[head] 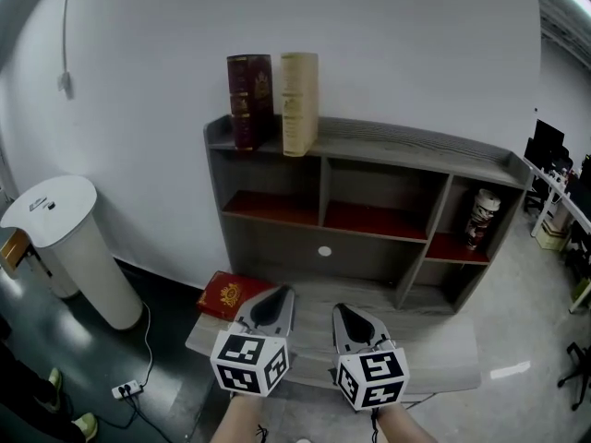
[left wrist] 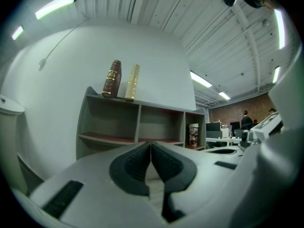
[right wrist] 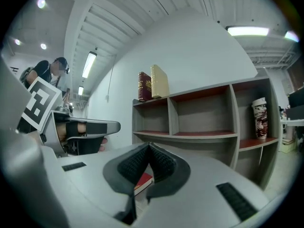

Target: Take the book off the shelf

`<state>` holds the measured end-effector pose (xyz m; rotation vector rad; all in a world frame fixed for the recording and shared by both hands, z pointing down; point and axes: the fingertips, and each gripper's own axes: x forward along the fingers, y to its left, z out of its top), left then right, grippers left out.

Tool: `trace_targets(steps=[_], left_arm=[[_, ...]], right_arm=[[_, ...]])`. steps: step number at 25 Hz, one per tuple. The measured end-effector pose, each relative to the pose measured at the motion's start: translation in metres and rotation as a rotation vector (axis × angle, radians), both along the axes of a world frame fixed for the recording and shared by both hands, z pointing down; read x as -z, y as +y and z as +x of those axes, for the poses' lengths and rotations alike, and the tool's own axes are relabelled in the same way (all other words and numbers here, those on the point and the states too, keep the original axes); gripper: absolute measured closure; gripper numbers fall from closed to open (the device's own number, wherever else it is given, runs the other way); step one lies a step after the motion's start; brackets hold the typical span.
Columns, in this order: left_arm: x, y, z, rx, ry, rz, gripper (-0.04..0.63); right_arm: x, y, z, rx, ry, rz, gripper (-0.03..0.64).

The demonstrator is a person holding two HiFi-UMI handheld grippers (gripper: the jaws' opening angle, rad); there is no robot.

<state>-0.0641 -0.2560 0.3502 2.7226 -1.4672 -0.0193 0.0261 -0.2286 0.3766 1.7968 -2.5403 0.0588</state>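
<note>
Two books stand upright on top of the grey shelf unit (head: 406, 146): a dark red one (head: 249, 100) and a cream one (head: 299, 102) beside it. Both also show in the left gripper view, dark red book (left wrist: 111, 79) and cream book (left wrist: 132, 82), and in the right gripper view, dark red book (right wrist: 144, 86) and cream book (right wrist: 159, 81). A third red book (head: 231, 295) lies flat on the low table (head: 434, 353). My left gripper (head: 282, 290) and right gripper (head: 338, 308) hover side by side over the table, well short of the shelf, both shut on nothing.
A white cylindrical bin (head: 69, 247) stands at the left by the wall, with a power strip (head: 126, 389) on the floor. A printed cup (head: 480, 218) sits in the shelf's right compartment. Desks and people (left wrist: 245, 119) are off to the right.
</note>
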Motion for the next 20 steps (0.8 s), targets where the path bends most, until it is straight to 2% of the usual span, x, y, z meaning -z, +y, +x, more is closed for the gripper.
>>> trace_targets(steps=[11,20], left_arm=[[0.026,-0.06,-0.011,-0.004,0.008,0.023,0.581],[0.061,-0.103,0.005,-0.018,0.002,0.058,0.581]], right_arm=[[0.025,-0.055,0.003,-0.047,0.03,0.032,0.609],[0.05,-0.093,0.024,-0.062,0.066,0.082,0.609]])
